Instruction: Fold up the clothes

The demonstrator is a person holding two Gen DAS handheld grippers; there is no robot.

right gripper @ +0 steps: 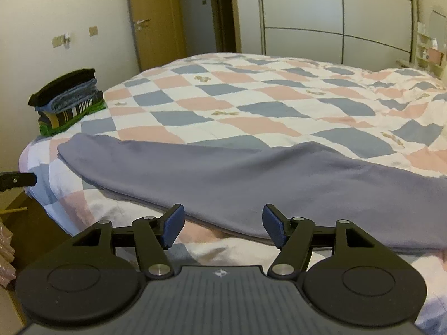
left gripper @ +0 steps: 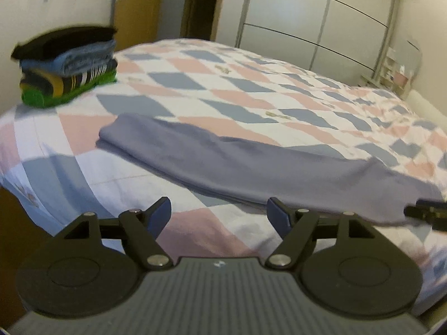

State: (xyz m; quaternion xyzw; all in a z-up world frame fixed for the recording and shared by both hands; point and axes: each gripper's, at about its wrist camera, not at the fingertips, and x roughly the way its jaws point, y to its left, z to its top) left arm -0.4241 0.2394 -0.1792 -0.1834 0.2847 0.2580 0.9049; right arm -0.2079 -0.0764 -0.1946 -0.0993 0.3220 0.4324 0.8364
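A grey-blue garment lies folded into a long strip across the near side of the bed, also in the right wrist view as the same garment. My left gripper hovers open just short of its near edge, nothing between the fingers. My right gripper is open too, with its fingertips over the garment's near hem. A tip of the right gripper shows at the right edge of the left wrist view, and the left gripper's tip at the left edge of the right wrist view.
A stack of folded clothes sits on the bed's far left corner, black on top and green at the bottom, and appears as the same stack from the right. The checked quilt covers the bed. Wardrobe doors and a wooden door stand behind.
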